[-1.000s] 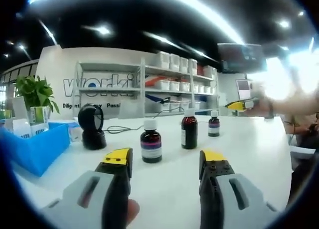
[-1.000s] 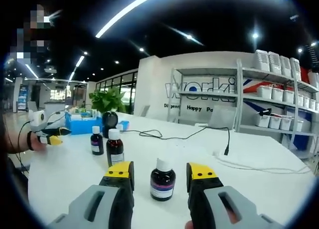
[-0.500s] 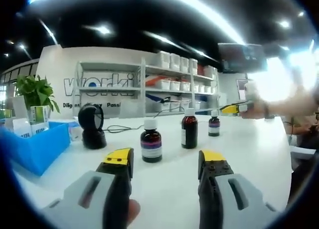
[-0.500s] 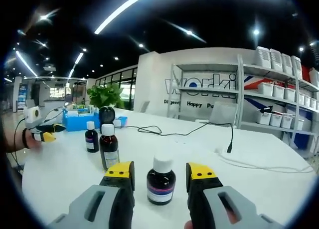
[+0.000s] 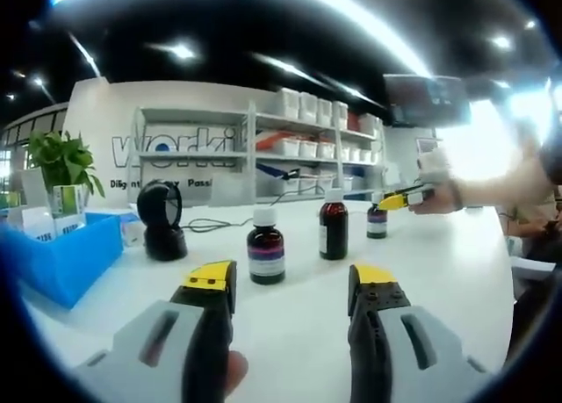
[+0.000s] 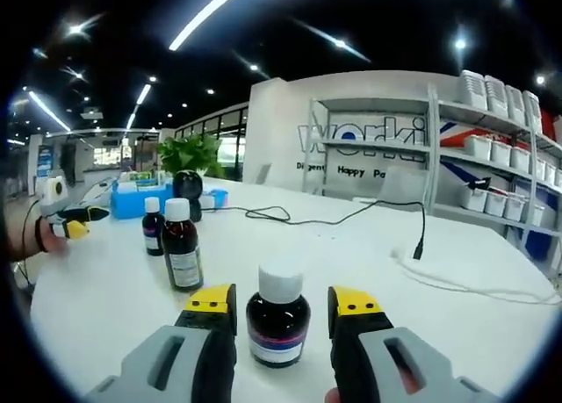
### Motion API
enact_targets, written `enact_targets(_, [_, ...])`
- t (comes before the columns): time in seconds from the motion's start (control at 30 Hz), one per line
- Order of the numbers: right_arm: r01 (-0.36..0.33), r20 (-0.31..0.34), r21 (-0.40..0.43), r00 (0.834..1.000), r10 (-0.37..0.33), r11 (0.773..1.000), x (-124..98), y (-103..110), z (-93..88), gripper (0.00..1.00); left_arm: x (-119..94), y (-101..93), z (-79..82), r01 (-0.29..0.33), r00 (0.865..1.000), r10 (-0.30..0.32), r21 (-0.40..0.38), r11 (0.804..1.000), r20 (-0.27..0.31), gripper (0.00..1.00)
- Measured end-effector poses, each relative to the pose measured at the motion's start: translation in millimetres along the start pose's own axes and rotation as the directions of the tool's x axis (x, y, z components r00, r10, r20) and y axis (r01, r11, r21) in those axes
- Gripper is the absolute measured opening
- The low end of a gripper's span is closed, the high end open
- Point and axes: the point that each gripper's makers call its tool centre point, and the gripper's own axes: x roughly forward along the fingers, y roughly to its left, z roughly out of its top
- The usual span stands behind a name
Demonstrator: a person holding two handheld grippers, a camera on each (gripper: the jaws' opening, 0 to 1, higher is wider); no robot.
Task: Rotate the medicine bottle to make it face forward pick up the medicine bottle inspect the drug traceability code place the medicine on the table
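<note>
Left gripper view first: the left gripper rose from the bottom edge, yellow-tipped jaws spread wide with bare white table between them, gripping nothing. Just above the jaws, at centre frame, stood three dark medicine bottles with white caps in a slanting row: the nearest bottle, a taller brown bottle to its right, and a small far bottle beyond that. Coming in from the right edge, the right gripper pointed its yellow tips at that small far bottle; glare washed out the hand behind it, so contact was impossible to judge. At left sat a black barcode scanner, a blue bin cut off by the frame edge, and a potted plant above it. Shelving with white boxes filled the background.

Over to the right gripper view: the same small bottle now loomed large at bottom centre, standing upright between the open jaws, its lower label hidden behind the jaw tips; whether either jaw touched it, I could not tell. The other two bottles stood at centre left, and a black cable trailed across the table.
</note>
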Motion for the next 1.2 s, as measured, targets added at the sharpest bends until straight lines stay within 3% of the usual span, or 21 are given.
enact_targets(0.13, [-0.092, -0.020, 0.024, 0.996, 0.092, 0.995, 6, 11, -6.5, 0.37, 0, -0.7, 0.4, 0.000, 1.000, 0.000, -0.007, 1.000, 0.002, 0.42])
enact_targets(0.2, [-0.088, -0.040, -0.016, 0.995, 0.087, 0.996, 9, 6, -11.3, 0.38, 0, -1.6, -0.2, 0.004, 1.000, -0.004, -0.002, 1.000, -0.001, 0.42])
enact_targets(0.47, [-0.149, -0.037, 0.016, 0.988, 0.150, 0.989, 11, 10, -19.4, 0.34, 0, -2.3, -1.1, 0.005, 1.000, -0.005, -0.002, 1.000, -0.005, 0.42])
enact_targets(0.6, [-0.117, -0.034, 0.003, 0.993, 0.117, 0.993, 13, 5, -19.9, 0.29, 0, -0.8, -1.7, 0.005, 1.000, -0.005, -0.001, 1.000, -0.005, 0.42])
enact_targets(1.03, [-0.087, -0.030, 0.022, 0.996, 0.088, 0.996, 12, 11, -20.3, 0.29, 1, 7.5, -4.6, 0.004, 1.000, -0.004, 0.004, 1.000, -0.008, 0.42])
enact_targets(1.2, [0.001, -0.039, 0.040, 0.999, 0.000, 0.999, 11, 8, -20.7, 0.29, 1, 6.3, -4.2, 0.002, 1.000, -0.002, 0.005, 1.000, -0.008, 0.42])
